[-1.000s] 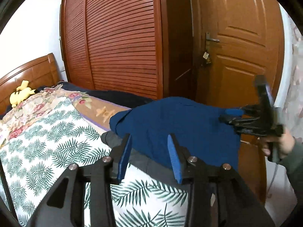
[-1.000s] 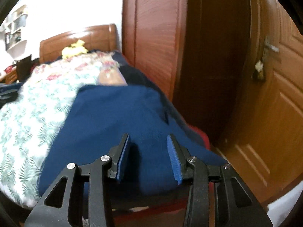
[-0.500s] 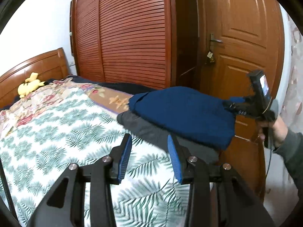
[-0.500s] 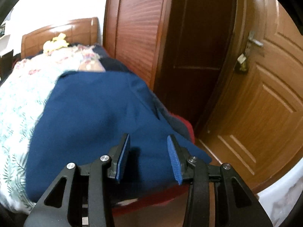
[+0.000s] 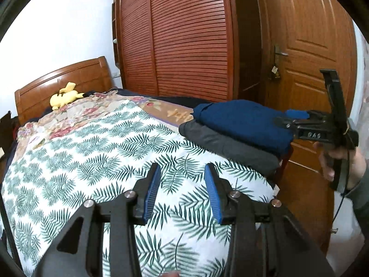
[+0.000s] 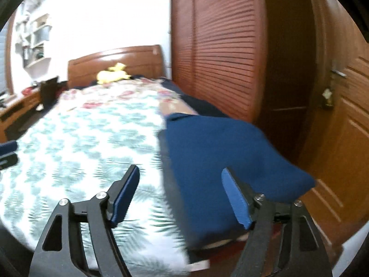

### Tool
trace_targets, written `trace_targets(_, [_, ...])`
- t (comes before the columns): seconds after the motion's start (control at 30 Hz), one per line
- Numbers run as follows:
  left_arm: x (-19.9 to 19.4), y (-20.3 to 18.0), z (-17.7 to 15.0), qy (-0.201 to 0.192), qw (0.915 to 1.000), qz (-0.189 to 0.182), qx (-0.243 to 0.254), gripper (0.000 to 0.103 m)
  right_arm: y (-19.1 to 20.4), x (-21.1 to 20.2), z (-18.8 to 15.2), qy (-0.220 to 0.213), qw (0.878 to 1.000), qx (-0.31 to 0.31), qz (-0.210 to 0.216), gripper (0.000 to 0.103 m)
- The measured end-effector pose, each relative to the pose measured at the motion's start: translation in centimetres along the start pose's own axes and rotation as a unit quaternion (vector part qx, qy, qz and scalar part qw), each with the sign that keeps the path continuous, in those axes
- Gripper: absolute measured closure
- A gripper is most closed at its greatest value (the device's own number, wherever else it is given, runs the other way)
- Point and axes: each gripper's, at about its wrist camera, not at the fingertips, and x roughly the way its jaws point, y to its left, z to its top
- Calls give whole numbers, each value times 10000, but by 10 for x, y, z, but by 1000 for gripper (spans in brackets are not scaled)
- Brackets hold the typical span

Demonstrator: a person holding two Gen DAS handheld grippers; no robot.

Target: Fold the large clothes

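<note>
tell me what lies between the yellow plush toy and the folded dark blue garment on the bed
Only bedding: a floral quilt and a green fern-print cover lie between the yellow plush toy and the folded dark blue garment, clearest in the left wrist view.

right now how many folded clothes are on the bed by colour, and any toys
blue folded garment: 1, on top of the stack
grey folded garment: 1, under the blue one
yellow plush toy: 1, by the headboard
total: 3
</note>
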Motion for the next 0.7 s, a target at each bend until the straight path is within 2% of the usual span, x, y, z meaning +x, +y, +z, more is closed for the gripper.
trace_targets(0.13, [-18, 9, -14, 25, 9998, 154, -106, 63, 40, -5, -4, -73, 9995, -30, 307, 21])
trace_targets(0.37, [-49, 33, -56, 26, 9960, 724, -518, 61, 103, -4, -20, -47, 9967, -194, 790, 18])
trace_targets(0.53, [-71, 56, -94, 167, 9875, 1070, -1150, 61, 145, -9, -41, -53, 9947, -202, 1006, 17])
trace_targets(0.7, [-101, 76, -121, 164, 9763, 1700, -1333, 61, 179, -18, -54, -68, 9898, -207, 1410, 17])
